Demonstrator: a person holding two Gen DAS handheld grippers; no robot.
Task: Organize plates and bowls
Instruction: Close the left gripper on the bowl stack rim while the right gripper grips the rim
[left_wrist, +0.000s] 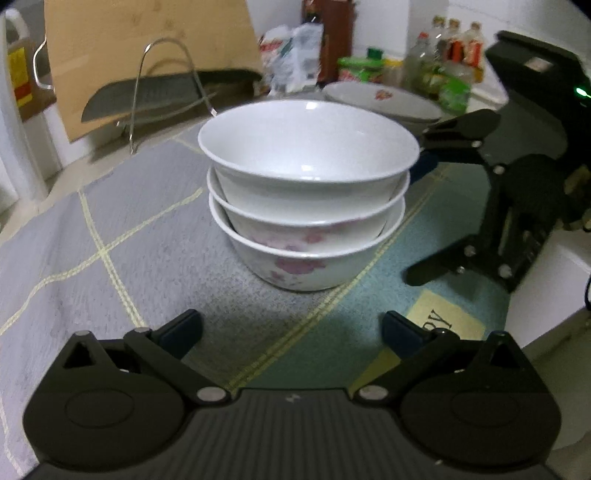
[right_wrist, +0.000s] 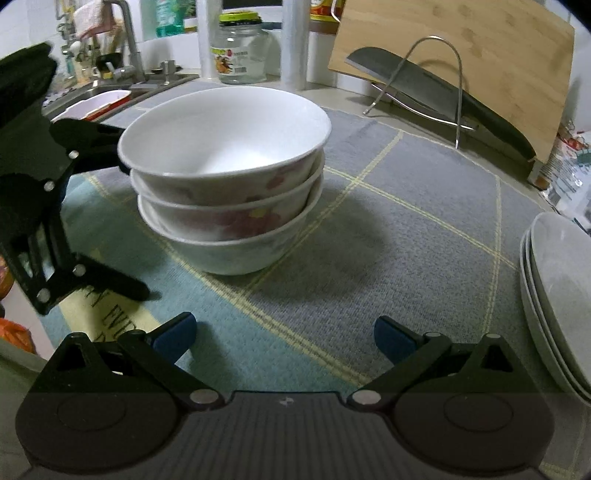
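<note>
Three white bowls with pink flowers stand nested in a stack (left_wrist: 306, 206) (right_wrist: 225, 177) on the grey and teal mat. My left gripper (left_wrist: 291, 328) is open a little short of the stack, with nothing between its fingers. From the right wrist it shows at the left edge as the left gripper (right_wrist: 127, 216), jaws wide beside the stack, upper finger close to the top bowl's rim. My right gripper (right_wrist: 284, 332) is open too, back from the bowls; in the left wrist view this right gripper (left_wrist: 419, 206) sits right of the stack. White plates (left_wrist: 384, 99) (right_wrist: 557, 288) lie stacked nearby.
A cleaver (right_wrist: 436, 92) rests on a wire rack (left_wrist: 166, 92) in front of a wooden cutting board (right_wrist: 480, 48). Bottles and jars (left_wrist: 443, 55) crowd the back behind the plates. A glass jar (right_wrist: 240, 51) and a sink with a tap (right_wrist: 125, 55) lie beyond the mat (right_wrist: 406, 240).
</note>
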